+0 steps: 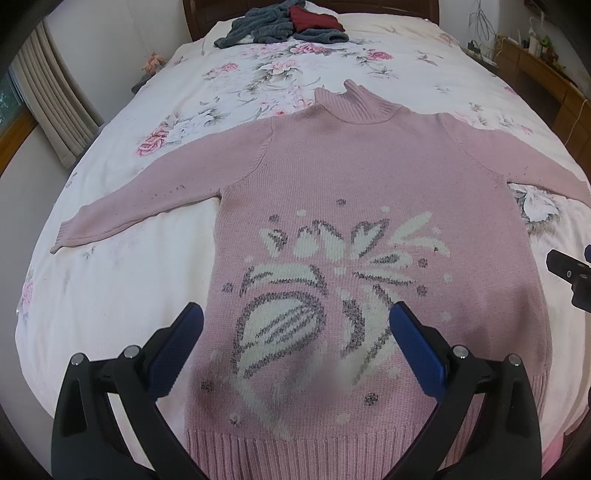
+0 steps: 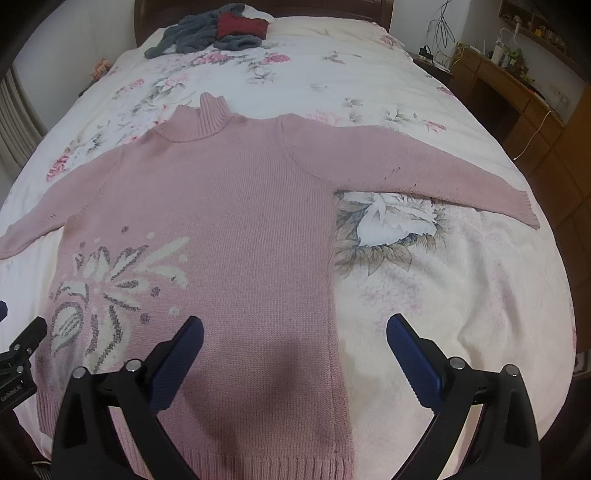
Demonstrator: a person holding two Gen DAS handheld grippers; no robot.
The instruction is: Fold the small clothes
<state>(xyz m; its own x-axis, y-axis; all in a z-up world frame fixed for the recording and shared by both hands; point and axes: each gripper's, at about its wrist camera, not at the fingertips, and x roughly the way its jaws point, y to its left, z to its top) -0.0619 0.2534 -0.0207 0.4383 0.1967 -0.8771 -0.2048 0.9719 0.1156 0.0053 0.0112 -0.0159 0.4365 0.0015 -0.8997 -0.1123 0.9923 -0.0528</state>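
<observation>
The pink knit turtleneck sweater (image 1: 369, 177), flat on the floral bed (image 1: 110, 295), looks soft, thick and floppy, best pinched at cuff or ribbed hem; both grippers' jaws gape empty.

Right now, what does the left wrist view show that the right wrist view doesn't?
Only the left wrist view shows the left sleeve's cuff, the whole knitted flower pattern and the curtain by the window.

Only the right wrist view shows the right sleeve's cuff, the big grey flower print under that sleeve and the full wooden desk.

Both show the pink sweater spread flat on the floral bedspread, the grey and red clothes pile at the headboard, and each open tool, left and right.
</observation>
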